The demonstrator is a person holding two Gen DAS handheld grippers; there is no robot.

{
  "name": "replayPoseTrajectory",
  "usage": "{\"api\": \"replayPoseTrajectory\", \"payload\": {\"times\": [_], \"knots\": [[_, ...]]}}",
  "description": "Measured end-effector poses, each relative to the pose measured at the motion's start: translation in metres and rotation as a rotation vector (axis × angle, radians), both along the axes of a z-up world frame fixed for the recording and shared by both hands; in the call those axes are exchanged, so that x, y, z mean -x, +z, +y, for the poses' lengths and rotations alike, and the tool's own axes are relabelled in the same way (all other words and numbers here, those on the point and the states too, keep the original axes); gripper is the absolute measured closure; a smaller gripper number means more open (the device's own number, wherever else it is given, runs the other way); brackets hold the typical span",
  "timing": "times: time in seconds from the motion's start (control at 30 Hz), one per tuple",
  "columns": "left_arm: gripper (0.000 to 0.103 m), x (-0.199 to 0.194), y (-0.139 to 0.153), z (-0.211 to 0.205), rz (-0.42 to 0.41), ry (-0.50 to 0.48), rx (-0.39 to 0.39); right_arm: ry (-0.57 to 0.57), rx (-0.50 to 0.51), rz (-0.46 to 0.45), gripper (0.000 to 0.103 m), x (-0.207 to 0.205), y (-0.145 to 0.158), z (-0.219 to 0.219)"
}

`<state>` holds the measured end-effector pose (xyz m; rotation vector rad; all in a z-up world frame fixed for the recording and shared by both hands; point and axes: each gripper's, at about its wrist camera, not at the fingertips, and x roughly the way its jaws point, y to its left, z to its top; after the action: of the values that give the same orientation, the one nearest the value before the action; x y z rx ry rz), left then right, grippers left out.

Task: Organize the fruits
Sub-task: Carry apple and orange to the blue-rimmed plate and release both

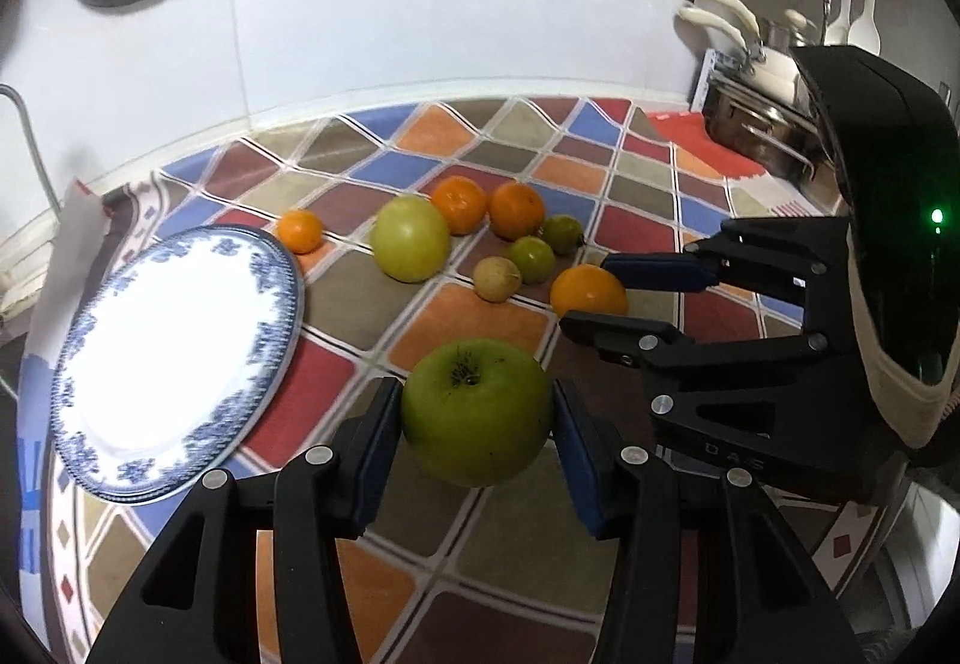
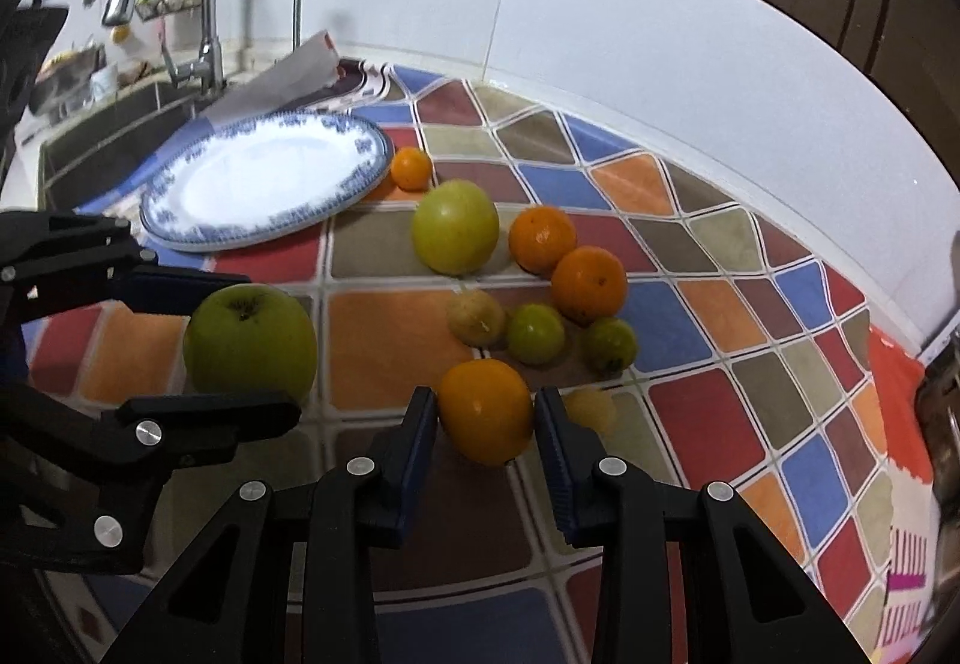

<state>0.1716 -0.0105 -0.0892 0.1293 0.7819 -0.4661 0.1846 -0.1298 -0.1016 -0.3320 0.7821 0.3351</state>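
The task looks barely begun: the blue-rimmed plate [image 1: 120, 424] lies bare on the left of the patterned worktop [image 1: 480, 316], and no fruit is on it yet. The left gripper [image 1: 477, 424] has its fingers [image 1: 375, 448] closed against both sides of a large green apple [image 1: 477, 412], which sits between the pads just right of the plate; whether it is lifted or resting on the cloth cannot be told. The right gripper [image 2: 486, 412] likewise has its fingers [image 2: 555, 460] set either side of a yellow-orange fruit [image 2: 486, 409], narrowly spaced and apparently touching it, near the middle of the worktop. A small pale yellow fruit [image 2: 594, 409] lies just behind the right finger. Still loose farther back are a second, paler green apple [image 2: 455, 227], a small orange [image 2: 411, 167] just beside the plate's rim, two larger oranges [image 2: 542, 238] [image 2: 589, 284], two small green fruits [image 2: 534, 334] [image 2: 610, 343] and a brownish one [image 2: 476, 317], all clustered close together. By this reading, two fruits are in hand and everything else remains to be gathered, presumably onto the plate, so nearly all of the work is left.
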Motion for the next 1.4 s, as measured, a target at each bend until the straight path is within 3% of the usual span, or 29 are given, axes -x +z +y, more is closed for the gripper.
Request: {"api": "replayPoseTrajectory", "payload": {"times": [0.37,0.7,0.9,1.4], "knots": [[0.054,0.002,0.033,0.059,-0.047,0.103,0.022,-0.035,-0.101,-0.053,0.068,0.008,0.039,0.036],[0.054,-0.017,0.049,0.111,-0.117,0.162,0.010,-0.041,-0.173,-0.099,0.068,-0.008,0.060,0.084],[0.054,-0.043,0.048,0.138,-0.135,0.200,-0.012,-0.037,-0.189,-0.098,0.068,-0.028,0.059,0.112],[0.054,-0.116,0.013,0.176,-0.058,0.251,-0.045,-0.024,-0.186,0.018,0.068,-0.102,0.025,0.167]]}}
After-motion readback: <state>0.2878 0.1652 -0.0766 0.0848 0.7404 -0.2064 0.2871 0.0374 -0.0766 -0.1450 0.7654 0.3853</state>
